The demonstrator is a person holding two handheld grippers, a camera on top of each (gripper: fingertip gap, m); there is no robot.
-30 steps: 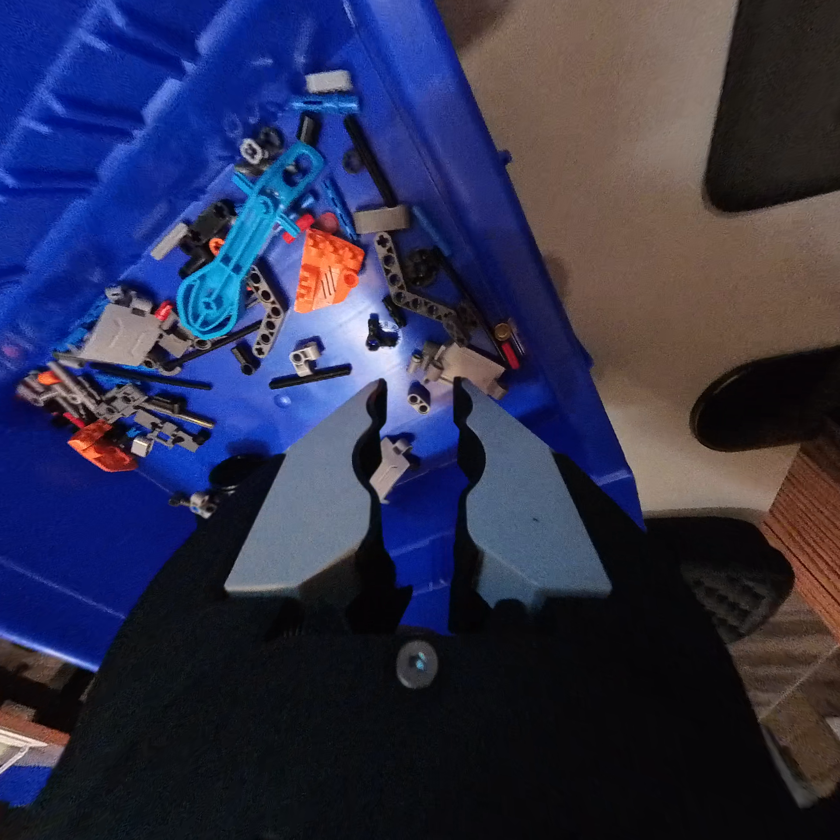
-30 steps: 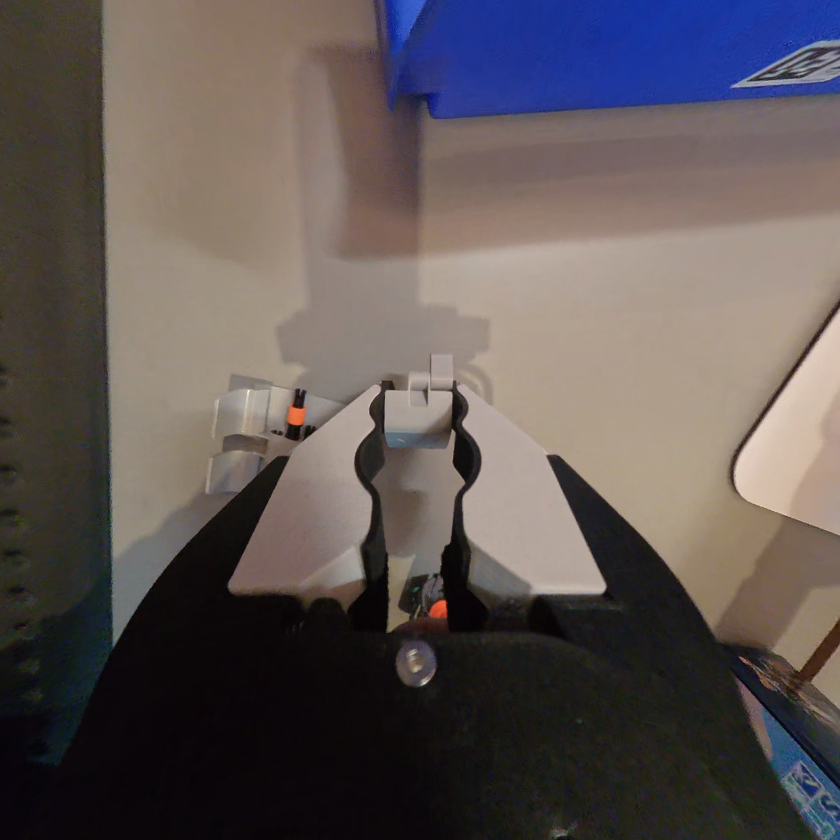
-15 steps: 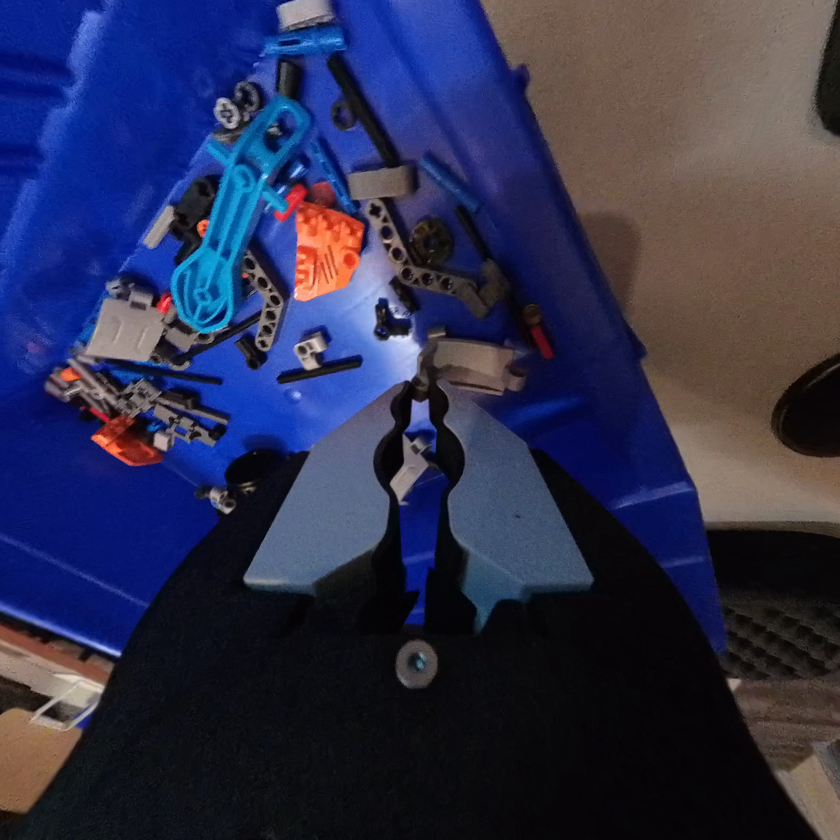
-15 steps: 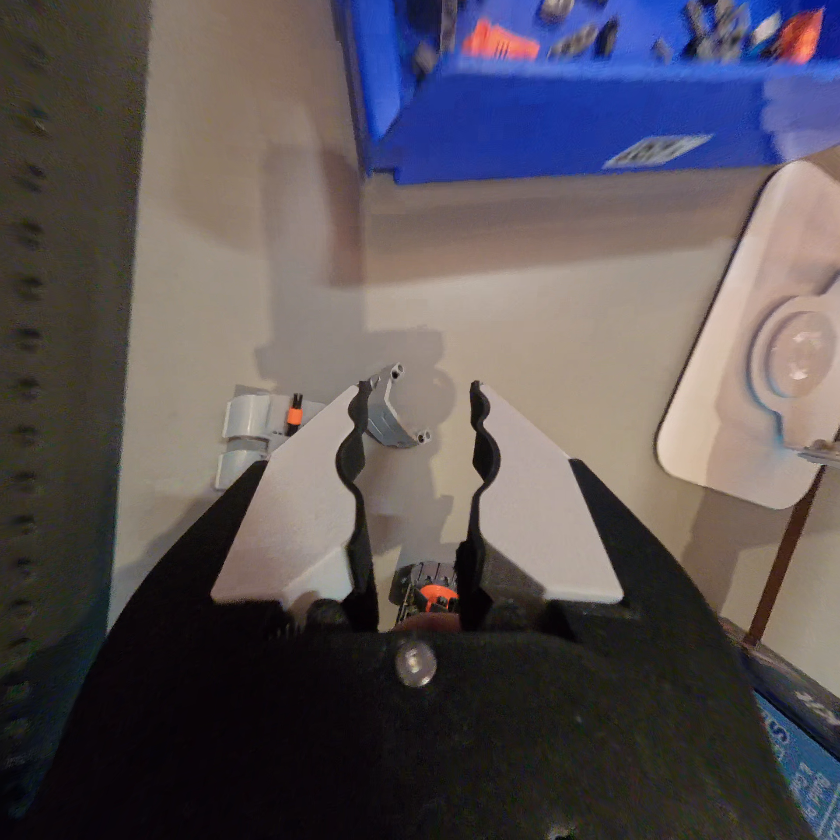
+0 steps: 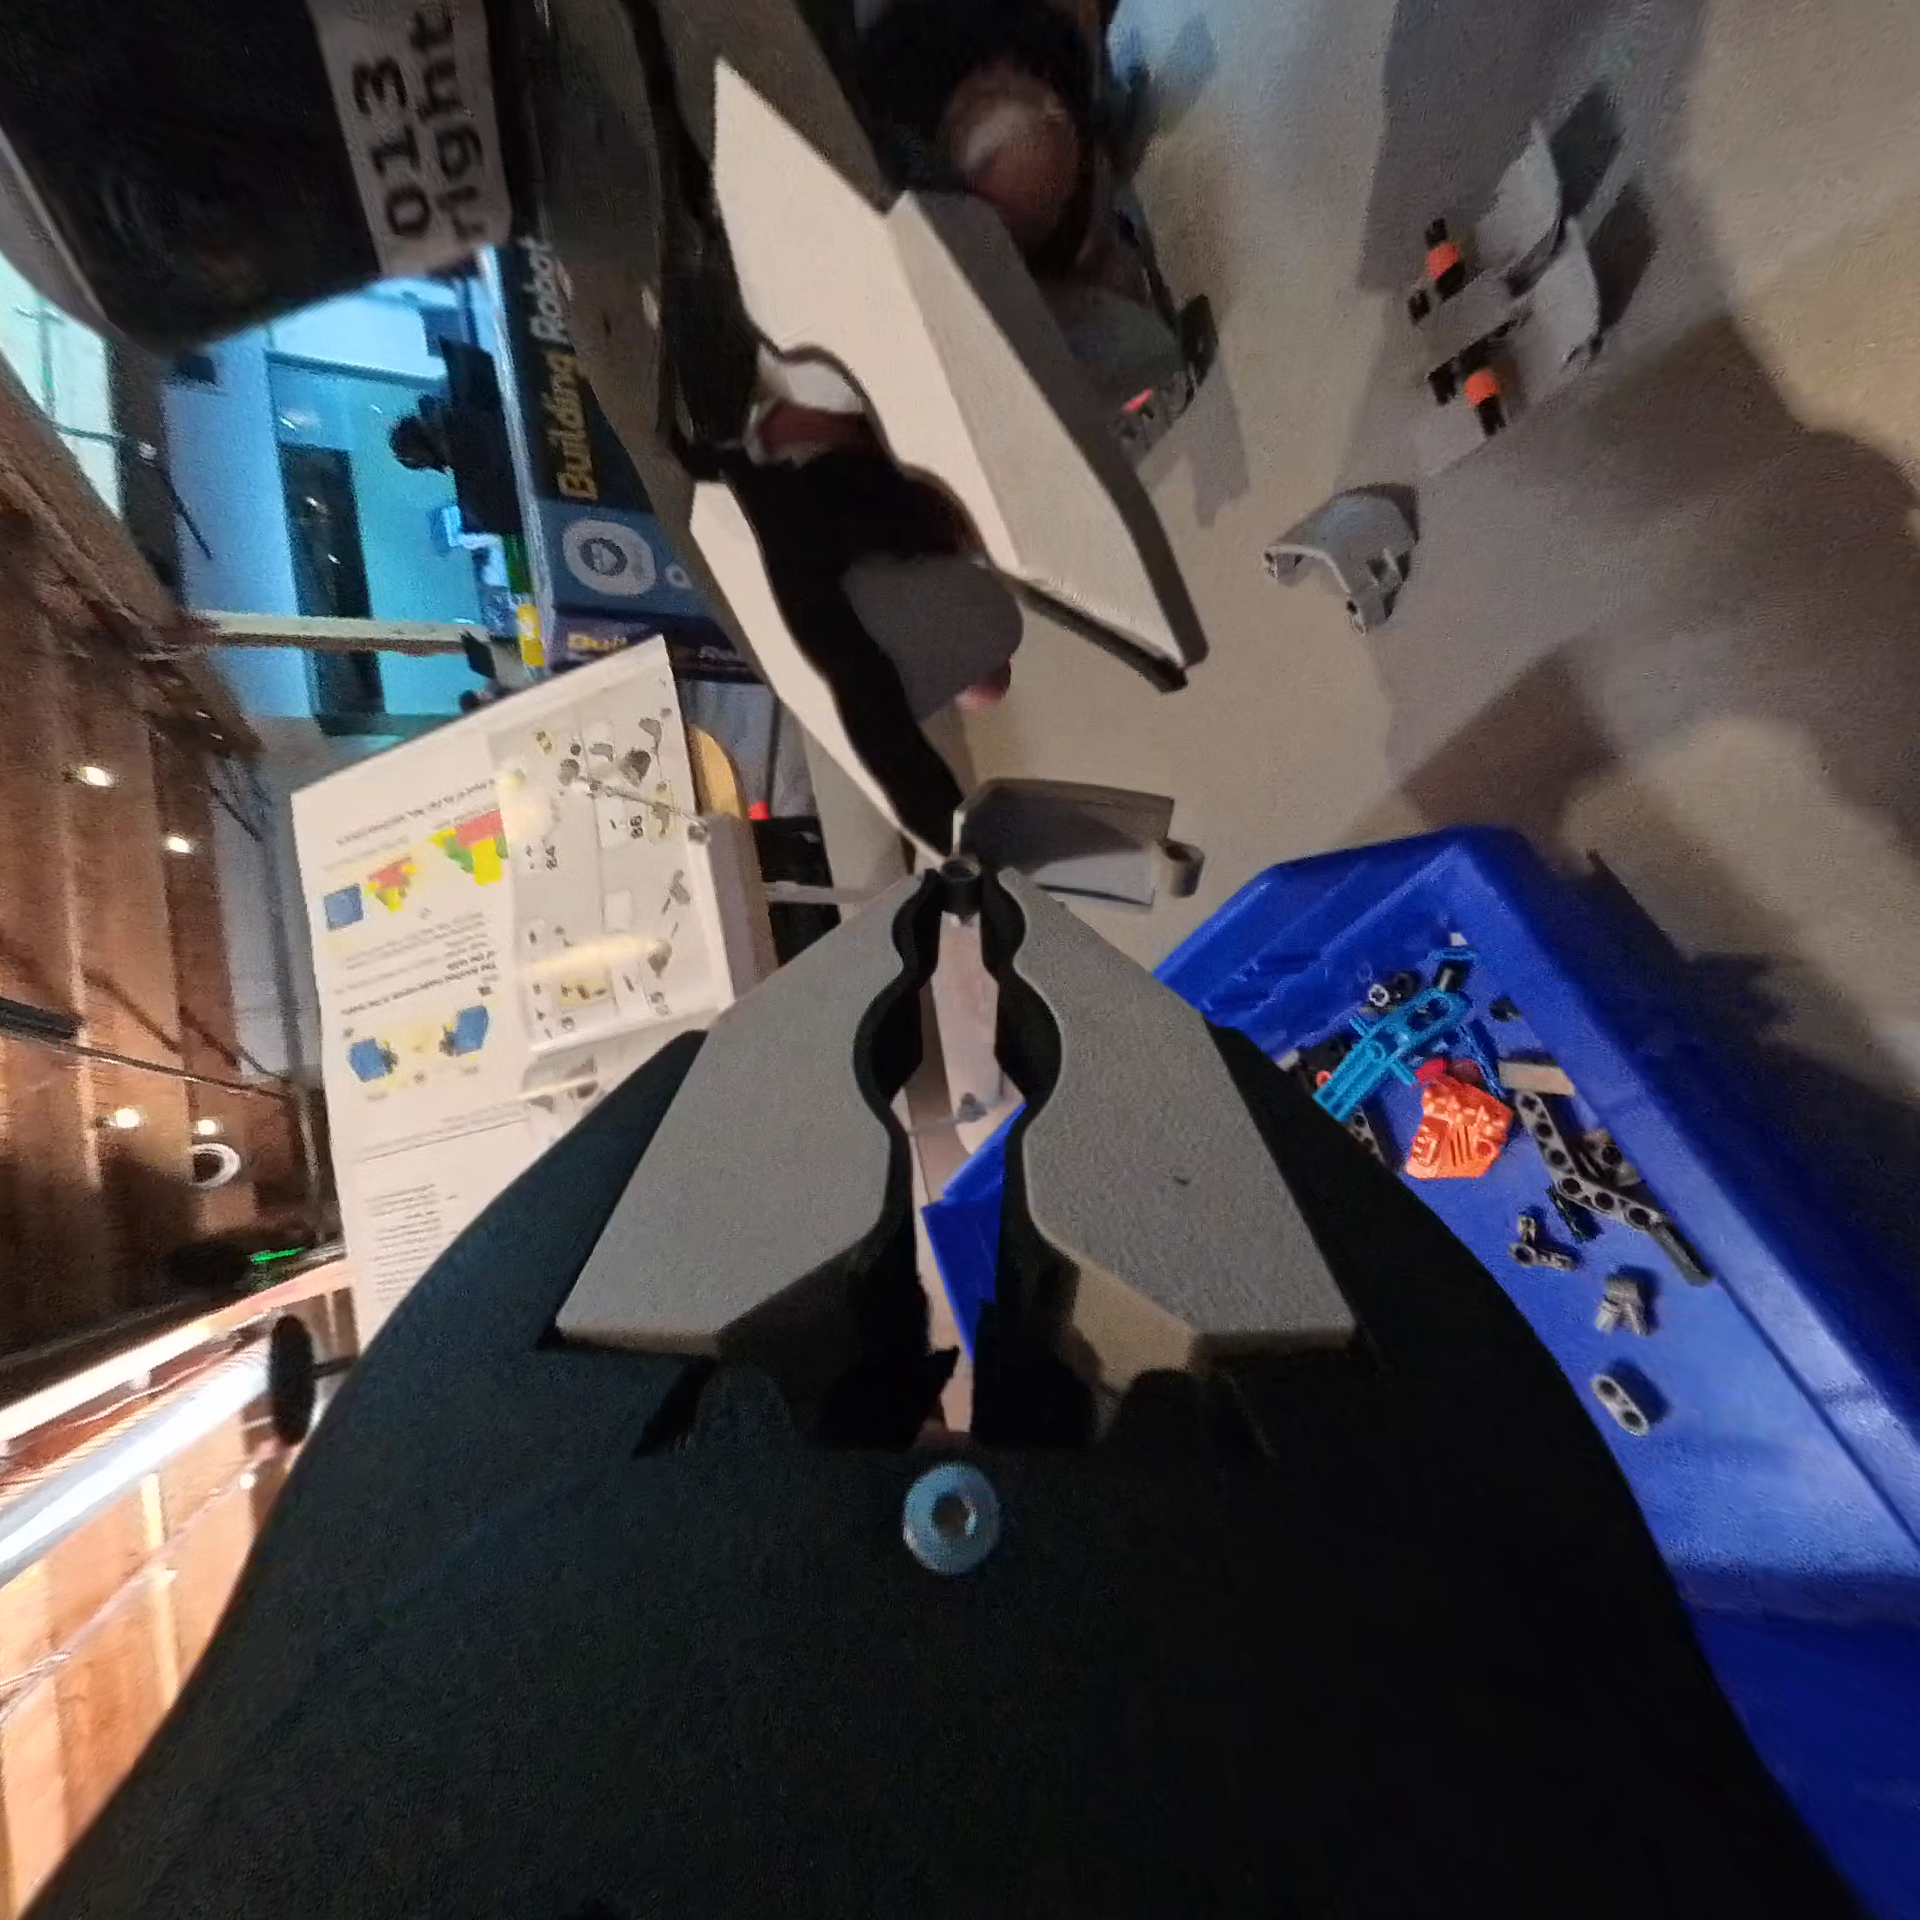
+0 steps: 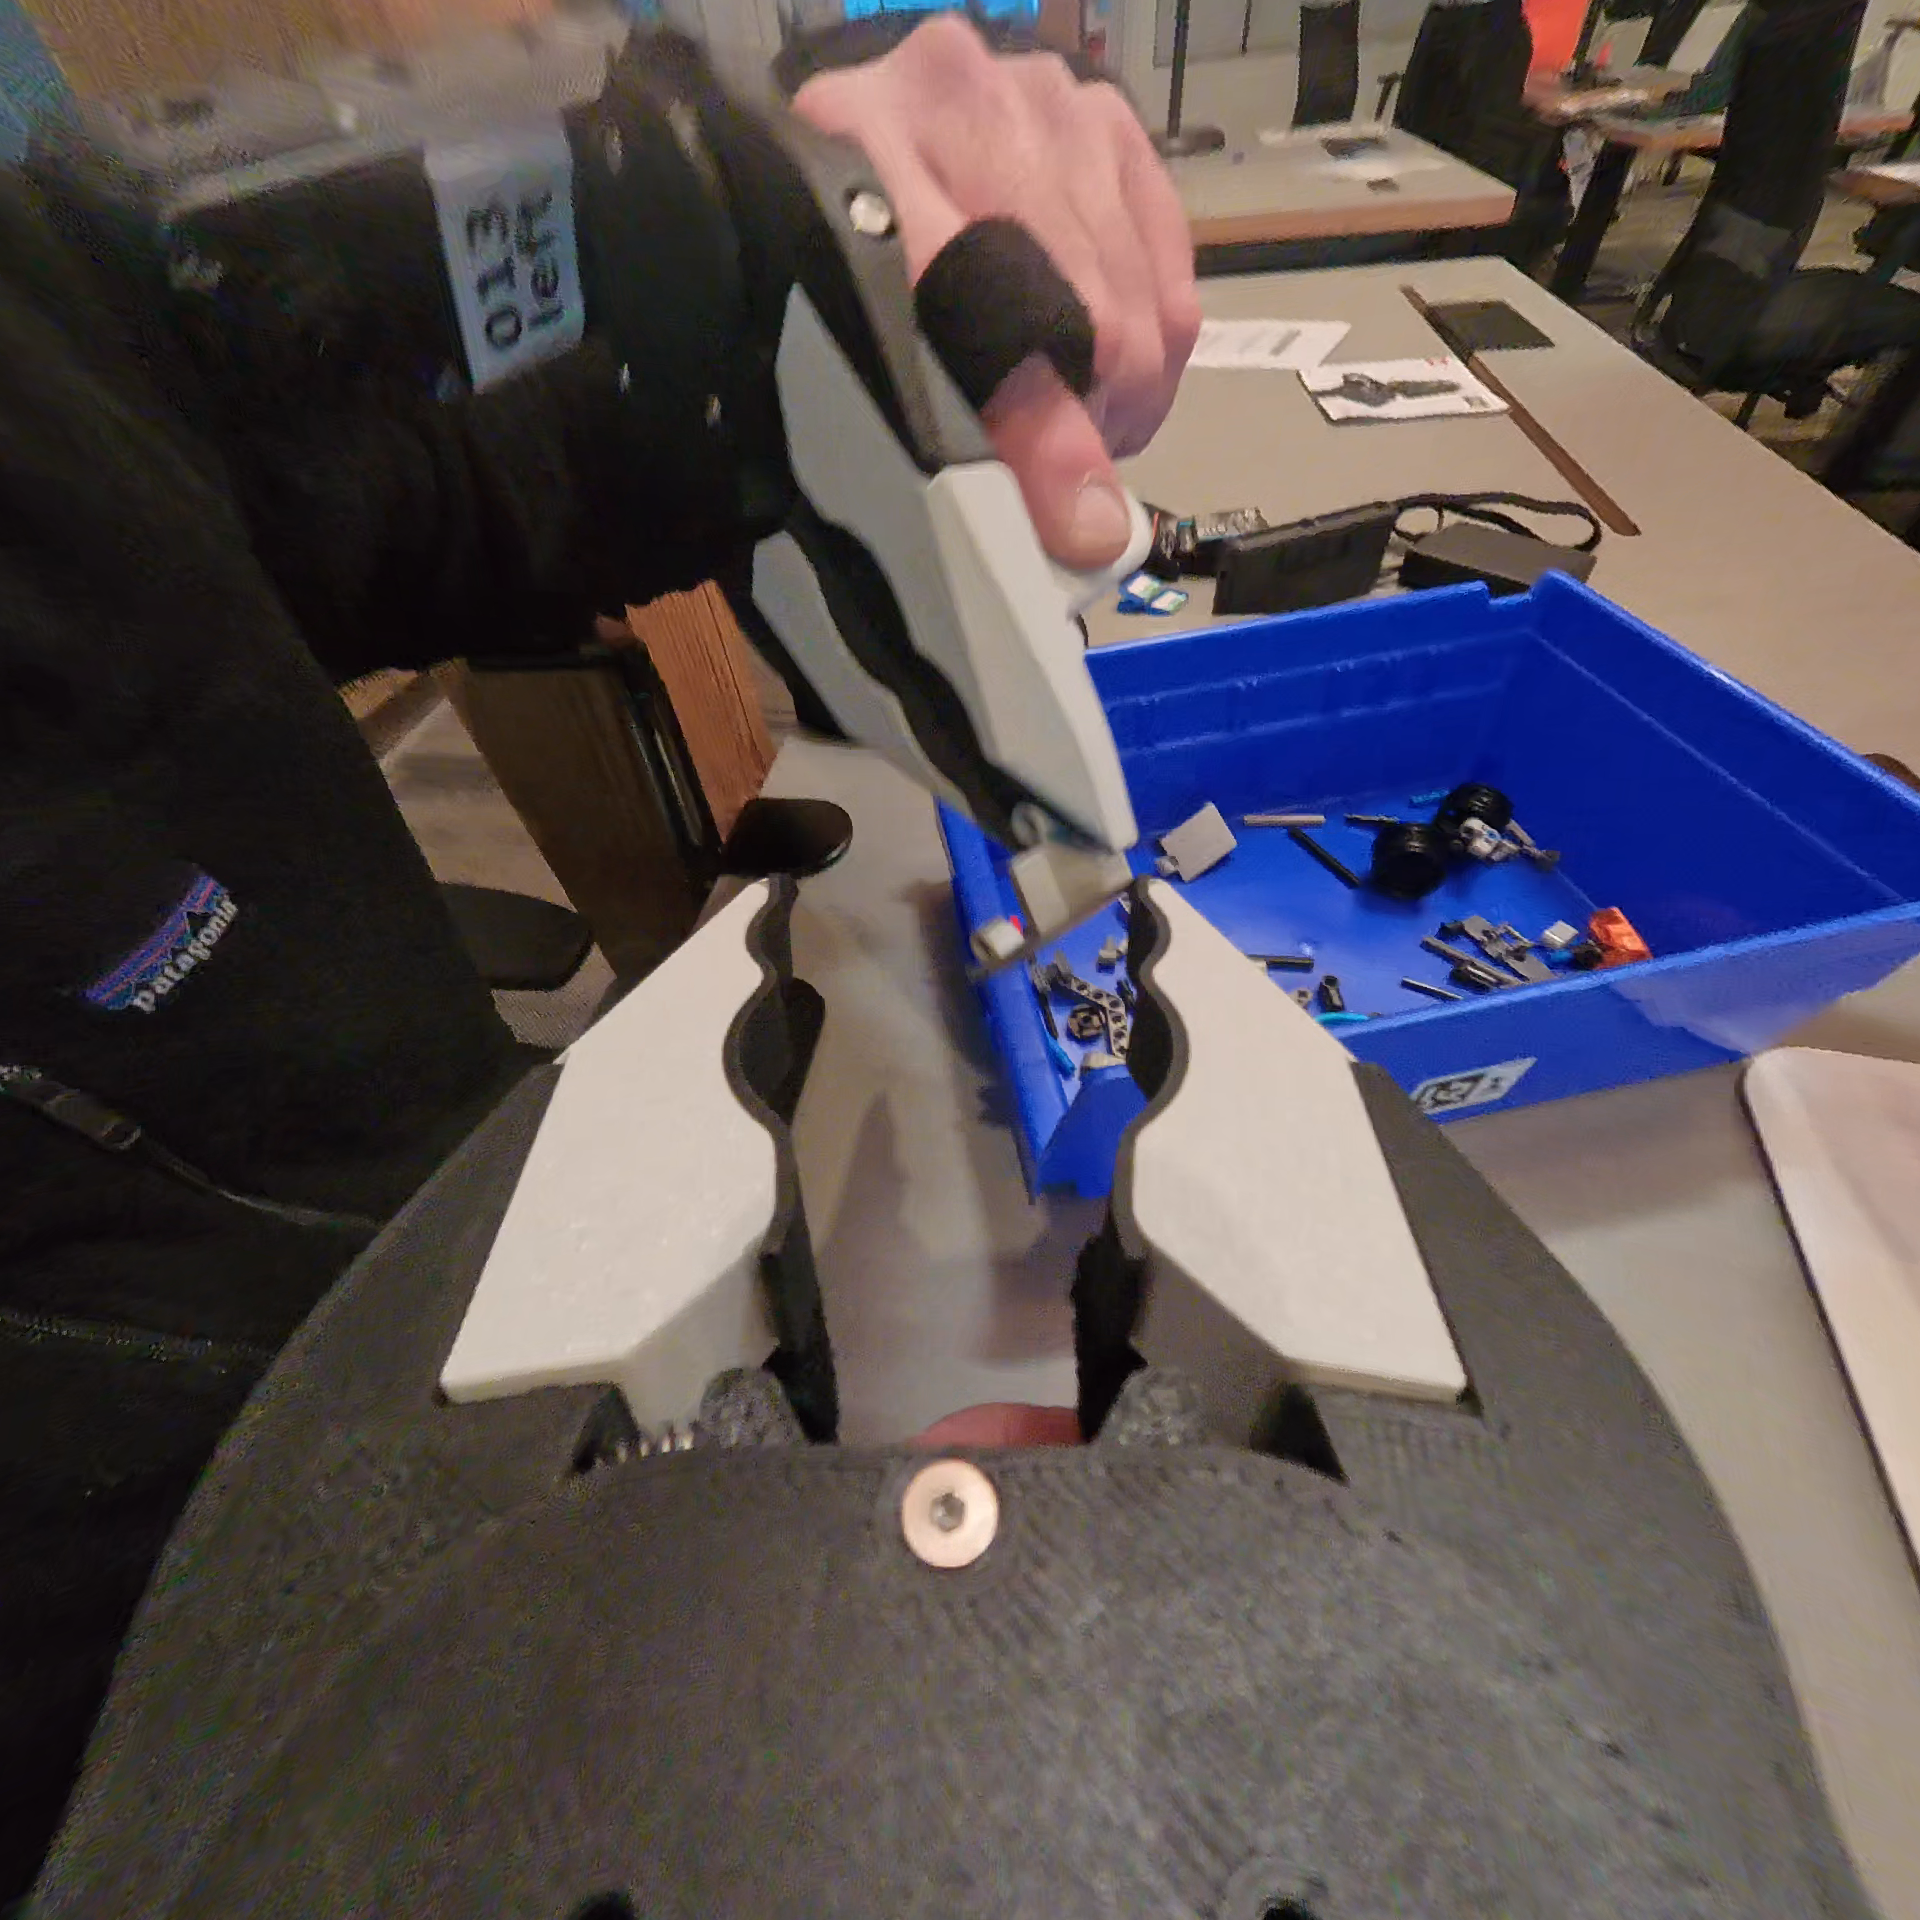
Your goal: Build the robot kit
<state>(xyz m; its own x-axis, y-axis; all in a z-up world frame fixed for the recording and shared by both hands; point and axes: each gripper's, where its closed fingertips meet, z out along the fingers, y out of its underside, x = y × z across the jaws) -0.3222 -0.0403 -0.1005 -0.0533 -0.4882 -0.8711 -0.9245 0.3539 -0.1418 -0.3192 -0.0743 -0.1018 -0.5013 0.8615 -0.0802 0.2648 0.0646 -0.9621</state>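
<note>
Grey table point(image 6: 1621, 1226), blue parts bin point(image 6: 1558, 675) alongside

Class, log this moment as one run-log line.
left gripper: shut on grey curved piece | right gripper: open, empty, facing it | blue bin: loose parts inside | table

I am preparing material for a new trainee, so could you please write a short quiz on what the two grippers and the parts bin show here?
1. True or false: the right gripper is shut.
2. What does the left gripper pinch at its tips? A) a screwdriver B) a grey curved piece C) a cup
3. Fill in: the loose small parts lie in a ___ bin.

Key: 1 false, its jaws stand apart and empty; 2 B; 3 blue.
</note>
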